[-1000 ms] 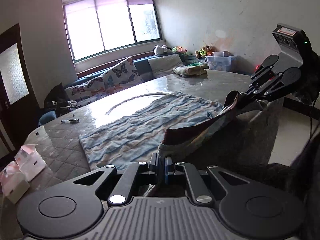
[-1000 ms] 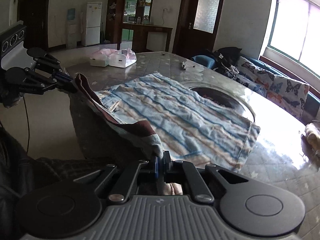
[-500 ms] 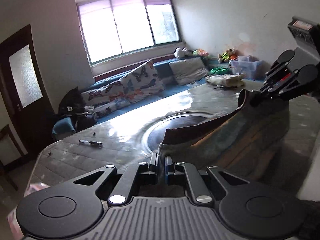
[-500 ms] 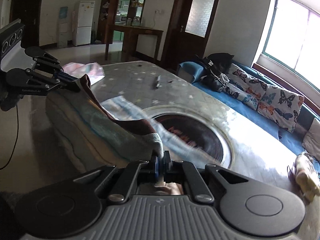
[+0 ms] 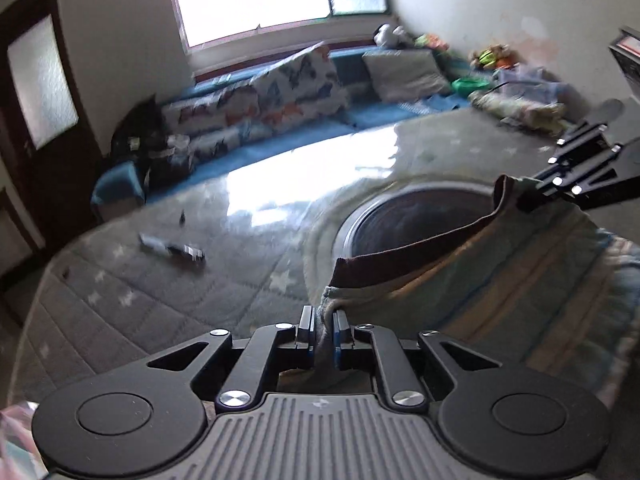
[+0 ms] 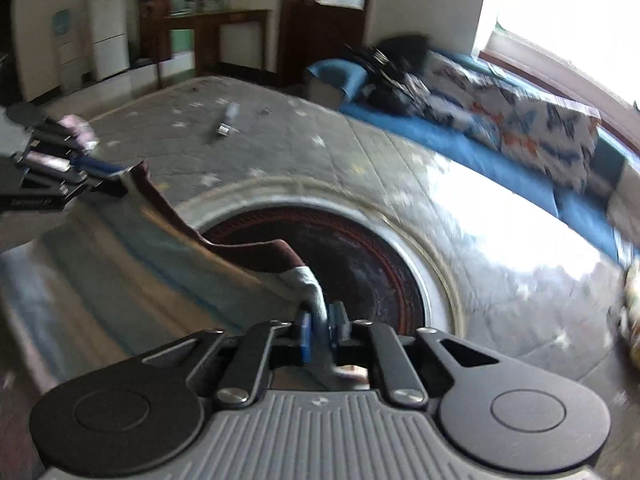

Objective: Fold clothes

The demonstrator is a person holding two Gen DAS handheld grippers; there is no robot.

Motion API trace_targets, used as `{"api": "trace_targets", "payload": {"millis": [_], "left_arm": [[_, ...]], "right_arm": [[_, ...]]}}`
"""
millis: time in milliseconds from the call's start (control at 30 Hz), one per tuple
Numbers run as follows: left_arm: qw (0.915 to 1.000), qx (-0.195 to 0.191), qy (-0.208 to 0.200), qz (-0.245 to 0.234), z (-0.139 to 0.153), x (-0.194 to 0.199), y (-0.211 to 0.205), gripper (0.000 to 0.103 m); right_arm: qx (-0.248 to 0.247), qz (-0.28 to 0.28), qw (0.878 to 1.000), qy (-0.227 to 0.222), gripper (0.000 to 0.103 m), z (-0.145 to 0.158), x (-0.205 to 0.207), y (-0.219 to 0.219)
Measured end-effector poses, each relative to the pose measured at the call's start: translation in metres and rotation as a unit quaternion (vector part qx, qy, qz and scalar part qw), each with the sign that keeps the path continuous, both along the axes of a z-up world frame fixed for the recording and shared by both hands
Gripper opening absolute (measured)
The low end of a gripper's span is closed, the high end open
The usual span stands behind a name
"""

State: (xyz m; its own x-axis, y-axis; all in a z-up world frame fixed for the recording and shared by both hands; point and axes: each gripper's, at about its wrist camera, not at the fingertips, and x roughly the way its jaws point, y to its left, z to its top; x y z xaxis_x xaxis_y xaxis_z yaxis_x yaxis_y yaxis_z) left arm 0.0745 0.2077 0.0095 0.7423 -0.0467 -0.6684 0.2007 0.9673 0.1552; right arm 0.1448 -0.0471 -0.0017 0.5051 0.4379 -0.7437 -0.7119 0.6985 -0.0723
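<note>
Two grippers are carrying one striped garment (image 5: 500, 292) across the table (image 5: 160, 280), folding its near edge over. The left gripper (image 5: 322, 326), at the frame's lower centre, is pinching one corner, its jaws just easing open. The right gripper (image 6: 320, 330) is likewise nipping the other corner, jaws easing apart. Next, I judge, the edge needs laying flat and releasing

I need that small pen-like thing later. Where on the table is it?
In the left wrist view the pen-like thing lies on the quilted table cover, left of the round inset.
</note>
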Motion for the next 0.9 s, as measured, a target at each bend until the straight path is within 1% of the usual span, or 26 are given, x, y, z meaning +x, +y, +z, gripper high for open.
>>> {"api": "trace_targets", "payload": {"millis": [33,133,167,233,400,500,567,667,767,900], "left_arm": [[1.0000,0.000,0.008,0.006,-0.006,0.005,0.002,0.014],[0.9996,-0.001,0.017,0.021,-0.017,0.012,0.005,0.018],[0.9995,-0.003,0.018,0.027,-0.017,0.013,0.005,0.025],[0.9992,-0.005,0.013,0.037,-0.014,0.012,0.008,0.031],[0.9979,-0.010,-0.015,0.062,0.008,0.001,0.013,0.031],[0.9976,-0.030,-0.025,0.057,0.020,-0.013,0.007,0.031],[0.9976,-0.051,-0.022,0.042,0.024,-0.021,-0.004,0.031],[0.9967,-0.078,-0.006,0.023,0.021,-0.022,-0.026,0.031],[0.9950,-0.096,0.017,0.020,0.009,-0.012,-0.041,0.031],[0.9924,-0.112,0.042,0.028,-0.009,0.005,-0.041,0.031]], "right_arm": [[0.005,-0.010,1.000,0.006,0.015,-0.006,0.005,0.000],[0.019,-0.037,0.999,0.024,0.018,-0.020,0.018,-0.002],[0.024,-0.045,0.998,0.030,0.018,-0.023,0.021,-0.004],[0.031,-0.057,0.997,0.036,0.019,-0.026,0.024,-0.007],[0.031,-0.076,0.996,0.019,0.020,-0.016,0.018,-0.018],[0.035,-0.077,0.996,0.009,0.021,-0.007,0.008,-0.022],[0.041,-0.068,0.997,0.013,0.021,-0.001,0.002,-0.020],[0.044,-0.050,0.998,0.019,0.021,-0.001,-0.006,-0.012],[0.045,-0.039,0.998,0.031,0.021,-0.007,-0.007,0.005],[0.046,-0.045,0.997,0.042,0.021,-0.019,0.003,0.020]]}}
